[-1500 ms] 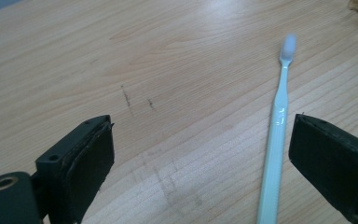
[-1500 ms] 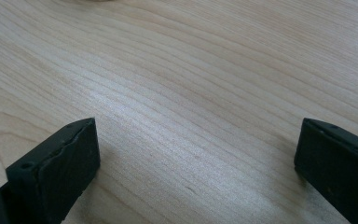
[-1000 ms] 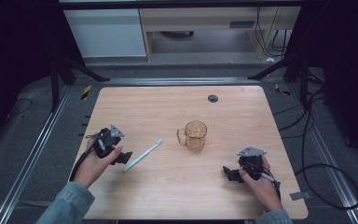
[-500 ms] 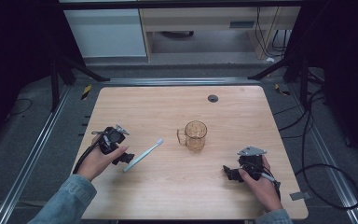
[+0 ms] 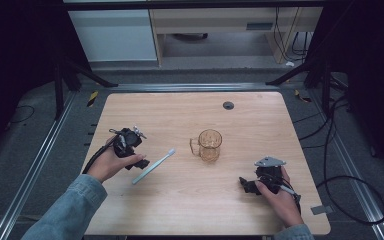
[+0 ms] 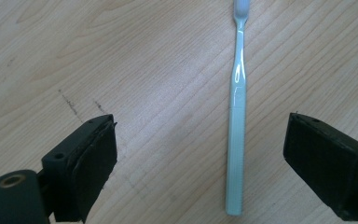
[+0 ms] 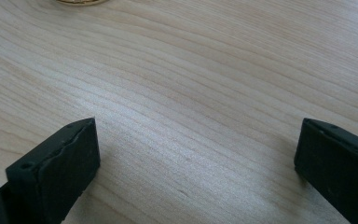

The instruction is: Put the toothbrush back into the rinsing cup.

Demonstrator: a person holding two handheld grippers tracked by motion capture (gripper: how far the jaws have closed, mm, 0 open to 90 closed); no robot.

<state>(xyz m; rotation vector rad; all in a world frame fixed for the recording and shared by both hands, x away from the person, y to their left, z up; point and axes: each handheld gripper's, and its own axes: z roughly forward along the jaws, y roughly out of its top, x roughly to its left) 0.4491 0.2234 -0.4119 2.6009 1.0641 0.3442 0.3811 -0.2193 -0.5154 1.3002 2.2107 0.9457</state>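
1. The table (image 5: 195, 200) is a pale wood top, and every place below is given from the cup.
2. The cup (image 5: 209, 144) stands upright near the table's middle; it is clear amber glass with its handle turned to the left in the high view. A sliver of its rim (image 7: 77, 2) shows at the top edge of the right gripper view.
3. The left gripper (image 5: 139, 161) is held in the person's left hand (image 5: 111, 165), well to the left of the cup and a little nearer the person. Its jaws stand wide apart and have just been closing slightly, clenched on nothing. In the left gripper view (image 6: 200, 163) they straddle the brush's handle without touching it.
4. The right gripper (image 5: 245, 184) is held in the person's right hand (image 5: 279, 197), to the right of the cup and nearer the person, well apart from it. Its jaws are spread wide over bare wood (image 7: 196, 158), gripping nothing.
5. The brush (image 5: 153, 166) lies flat on the table to the left of the cup, between the cup and the left gripper. It is pale blue and lies slantwise, its head end toward the cup and its handle end just beside the left gripper. It lies loose on the wood (image 6: 237, 130), closer to the right-hand jaw in the left gripper view.
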